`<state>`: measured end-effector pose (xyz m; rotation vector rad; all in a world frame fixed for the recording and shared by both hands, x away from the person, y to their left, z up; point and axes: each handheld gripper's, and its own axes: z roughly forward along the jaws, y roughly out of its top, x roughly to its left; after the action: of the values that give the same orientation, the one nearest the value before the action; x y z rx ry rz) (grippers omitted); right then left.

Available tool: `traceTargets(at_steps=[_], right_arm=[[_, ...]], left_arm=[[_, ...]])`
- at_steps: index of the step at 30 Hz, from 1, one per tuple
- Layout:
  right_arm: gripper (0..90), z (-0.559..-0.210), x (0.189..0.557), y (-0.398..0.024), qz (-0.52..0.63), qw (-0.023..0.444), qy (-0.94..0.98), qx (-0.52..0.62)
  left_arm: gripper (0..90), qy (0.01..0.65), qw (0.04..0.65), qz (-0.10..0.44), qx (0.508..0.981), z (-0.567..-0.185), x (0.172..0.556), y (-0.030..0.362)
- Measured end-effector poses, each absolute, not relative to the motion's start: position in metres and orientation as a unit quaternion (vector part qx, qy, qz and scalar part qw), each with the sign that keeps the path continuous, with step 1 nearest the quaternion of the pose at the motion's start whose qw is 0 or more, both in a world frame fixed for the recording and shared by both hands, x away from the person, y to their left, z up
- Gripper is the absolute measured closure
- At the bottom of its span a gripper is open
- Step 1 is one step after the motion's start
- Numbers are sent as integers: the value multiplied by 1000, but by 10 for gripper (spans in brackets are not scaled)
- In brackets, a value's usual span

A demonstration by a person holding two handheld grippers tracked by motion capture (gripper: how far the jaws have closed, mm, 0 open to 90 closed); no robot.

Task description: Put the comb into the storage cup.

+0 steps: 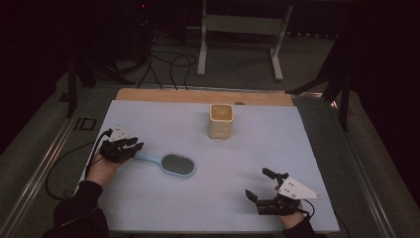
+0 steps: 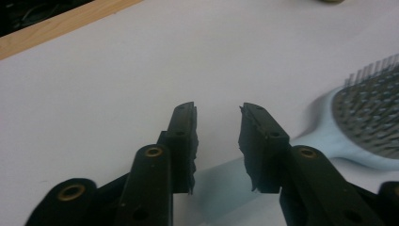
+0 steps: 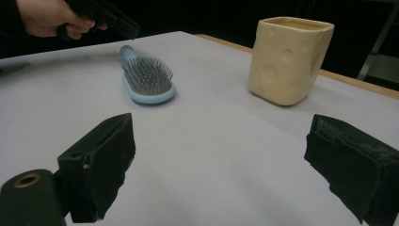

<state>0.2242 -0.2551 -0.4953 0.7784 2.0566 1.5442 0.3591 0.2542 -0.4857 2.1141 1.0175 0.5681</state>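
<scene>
Left claw (image 1: 132,147) part-closed astride hairbrush (image 1: 171,163) handle at table (image 1: 163,208) nine o'clock, pads not yet pressing; right claw (image 1: 260,186) wide, empty, at five o'clock; best centred on handle before squeezing.

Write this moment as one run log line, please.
left gripper: fingers astride blue hairbrush handle, pads not yet pressing | right gripper: open, apart from things, above table sheet | yellow cup: upright, untouched
</scene>
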Motion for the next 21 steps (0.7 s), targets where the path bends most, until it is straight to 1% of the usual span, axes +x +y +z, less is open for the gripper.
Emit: traceTargets(at_steps=[1,2,9,17,21], right_arm=[[86,-495,224,-255,560,225,746,282],[86,-495,224,-255,560,225,746,282],[86,-495,224,-257,562,226,744,283],[86,-495,224,-257,562,224,744,284],[86,-495,224,-256,561,224,745,284]], left_arm=[[704,394,356,220,818,-486,359,254],[704,394,355,219,819,-486,360,254],[891,397,343,213,824,-488,368,256],[900,395,332,203,832,-492,372,257],[900,393,315,200,841,-496,376,256]])
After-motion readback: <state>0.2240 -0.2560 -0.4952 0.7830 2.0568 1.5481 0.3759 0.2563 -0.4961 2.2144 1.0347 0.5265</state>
